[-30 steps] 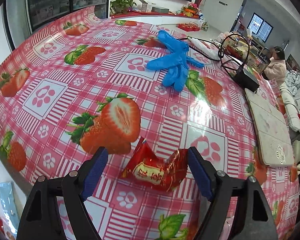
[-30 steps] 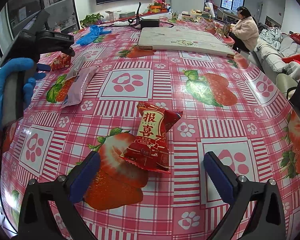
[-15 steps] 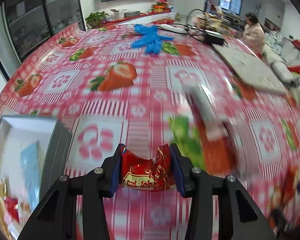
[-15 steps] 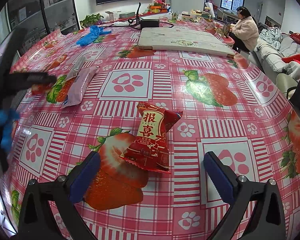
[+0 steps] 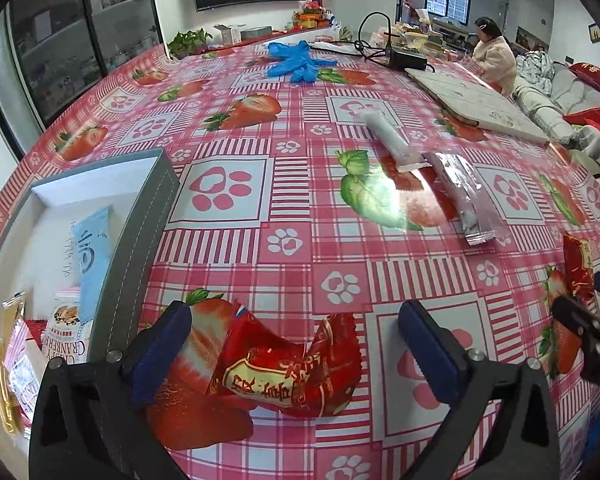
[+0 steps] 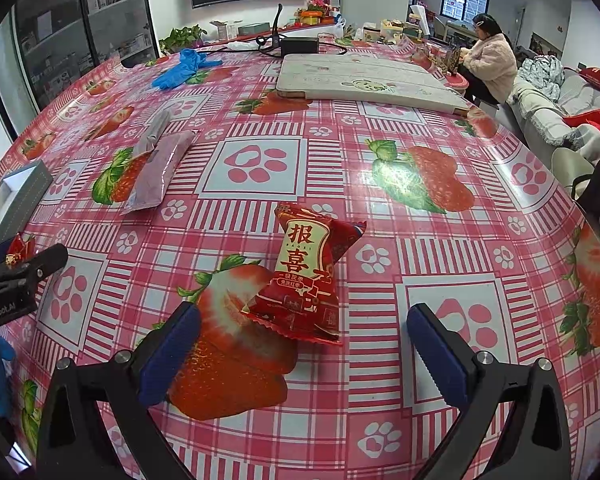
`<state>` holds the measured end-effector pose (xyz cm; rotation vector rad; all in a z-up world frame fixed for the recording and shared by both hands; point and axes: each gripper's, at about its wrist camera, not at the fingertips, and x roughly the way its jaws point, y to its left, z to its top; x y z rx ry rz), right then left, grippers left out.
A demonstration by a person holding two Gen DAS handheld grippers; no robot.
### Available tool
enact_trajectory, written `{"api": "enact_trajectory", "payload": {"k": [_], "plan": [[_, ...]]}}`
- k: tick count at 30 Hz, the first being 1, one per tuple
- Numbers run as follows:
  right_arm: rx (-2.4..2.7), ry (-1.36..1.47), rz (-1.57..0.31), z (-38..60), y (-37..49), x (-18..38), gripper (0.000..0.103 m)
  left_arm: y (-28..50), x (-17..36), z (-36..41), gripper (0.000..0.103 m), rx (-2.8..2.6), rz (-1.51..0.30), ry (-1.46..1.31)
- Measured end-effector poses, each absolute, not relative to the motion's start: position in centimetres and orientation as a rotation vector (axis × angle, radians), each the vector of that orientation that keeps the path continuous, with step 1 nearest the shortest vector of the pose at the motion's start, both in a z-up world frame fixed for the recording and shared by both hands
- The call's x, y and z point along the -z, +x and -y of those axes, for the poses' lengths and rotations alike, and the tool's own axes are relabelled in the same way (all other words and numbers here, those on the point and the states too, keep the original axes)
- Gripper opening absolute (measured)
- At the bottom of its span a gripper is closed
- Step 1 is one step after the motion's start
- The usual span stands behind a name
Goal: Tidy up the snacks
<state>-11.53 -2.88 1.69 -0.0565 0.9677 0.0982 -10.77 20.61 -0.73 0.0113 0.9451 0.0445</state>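
Left gripper (image 5: pixel 294 354): jaws were opening, already wide; the crumpled red packet (image 5: pixel 288 368) lay between them, its left end close to the left pad, the right pad clear of it, nothing pressing on it.
Packet's place: on the strawberry tablecloth (image 5: pixel 300 184), just beside the grey box (image 5: pixel 140 240), outside the box wall, not inside.
Risk at the left: if this was meant as a drop into the box, the packet had landed short; it would need a fresh grip and a lift over the wall.
Box contents: a pale blue packet (image 5: pixel 92 256), a cranberry snack (image 5: pixel 66 340) and gold-edged wrappers (image 5: pixel 4 364) stood crowded in the near corner; a careless drop could land on them or catch the rim.
Right gripper (image 6: pixel 302 358): stood open, empty, hovering behind the second red packet (image 6: pixel 308 276), which lay flat on the cloth between its pads and ahead of them.
Risk at the right: glossy wrapper on slick cloth; the packet could skid or pop out of a closing grip.
Farther out: two long pinkish sachets (image 5: pixel 466 200) lay overlapping, well apart from the box; grabbing one could drag the other.
Crowding: both tools worked near each other and could collide.
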Motion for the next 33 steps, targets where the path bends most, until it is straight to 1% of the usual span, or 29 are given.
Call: {"api": "enact_trajectory", "payload": {"k": [5, 7, 10, 33], "plan": [[-0.042, -0.041, -1.013, 3.1, -7.6, -0.5, 0.103, -10.8, 0.8, -20.6, 0.103, -0.044, -0.946, 0.011], [-0.023, -0.023, -0.969, 3.2, -5.8, -0.3, 0.103, -10.7, 0.8, -20.6, 0.103, -0.045, -0.946, 0.011], [-0.026, -0.02, -0.961, 3.2, -3.9, -0.1, 0.103, -10.7, 0.7, -20.6, 0.103, -0.044, -0.946, 0.011], [-0.021, -0.021, -0.956, 3.2, -3.9, -0.1, 0.103, -10.7, 0.8, -20.6, 0.103, -0.045, -0.946, 0.011]]}}
